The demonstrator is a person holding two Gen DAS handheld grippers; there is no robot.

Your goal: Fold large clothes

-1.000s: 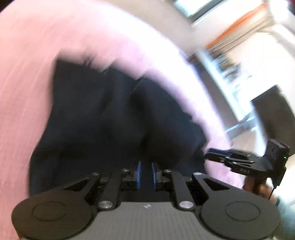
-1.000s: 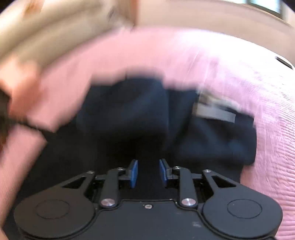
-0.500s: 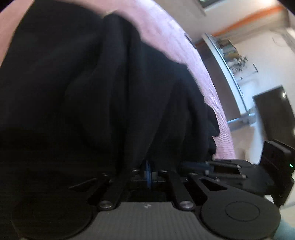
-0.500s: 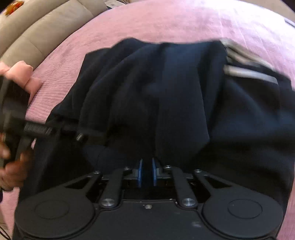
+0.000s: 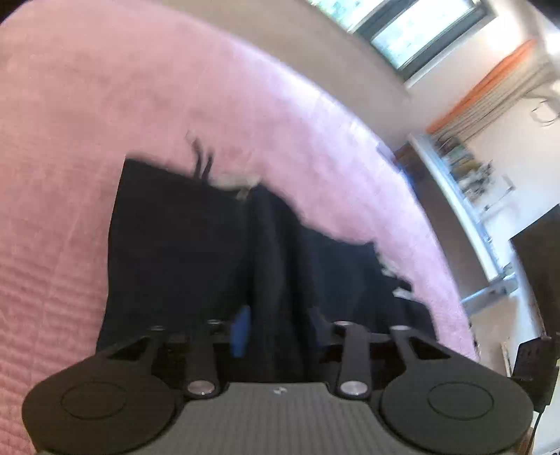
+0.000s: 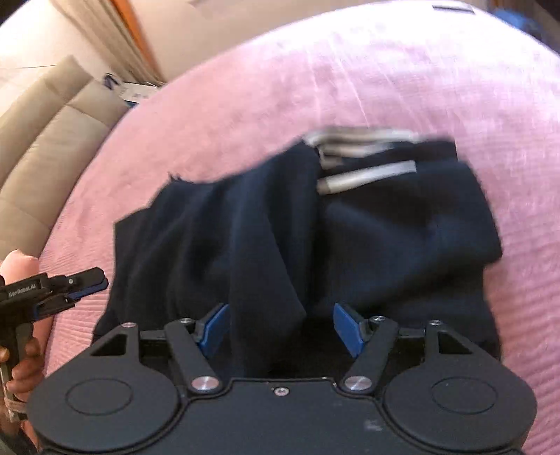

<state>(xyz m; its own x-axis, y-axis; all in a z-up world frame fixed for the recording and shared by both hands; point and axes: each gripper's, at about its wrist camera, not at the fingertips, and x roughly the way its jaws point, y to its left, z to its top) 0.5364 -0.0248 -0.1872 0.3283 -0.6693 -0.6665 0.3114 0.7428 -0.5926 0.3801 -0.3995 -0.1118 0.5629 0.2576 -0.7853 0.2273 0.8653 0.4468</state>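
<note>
A dark navy garment (image 5: pixel 196 252) lies bunched on the pink bedspread (image 5: pixel 105 105). It has grey stripes (image 6: pixel 367 175) at its far right end in the right wrist view (image 6: pixel 385 245). My left gripper (image 5: pixel 276 325) is open, with a fold of the garment lying between its blue pads. My right gripper (image 6: pixel 281 329) is open wide, a fold of the garment hanging loose between its pads. The left gripper also shows at the left edge of the right wrist view (image 6: pixel 84 287), with its jaws close together.
The pink bedspread (image 6: pixel 245 87) covers the bed all around the garment. A beige sofa (image 6: pixel 45 115) stands beyond the bed's left side. A window (image 5: pixel 402 31), shelves (image 5: pixel 465 171) and a dark screen (image 5: pixel 539 252) lie past the bed's far right edge.
Both grippers were shut on the garment half a second ago and have opened. They have pulled back, and the garment has dropped onto the bedspread.
</note>
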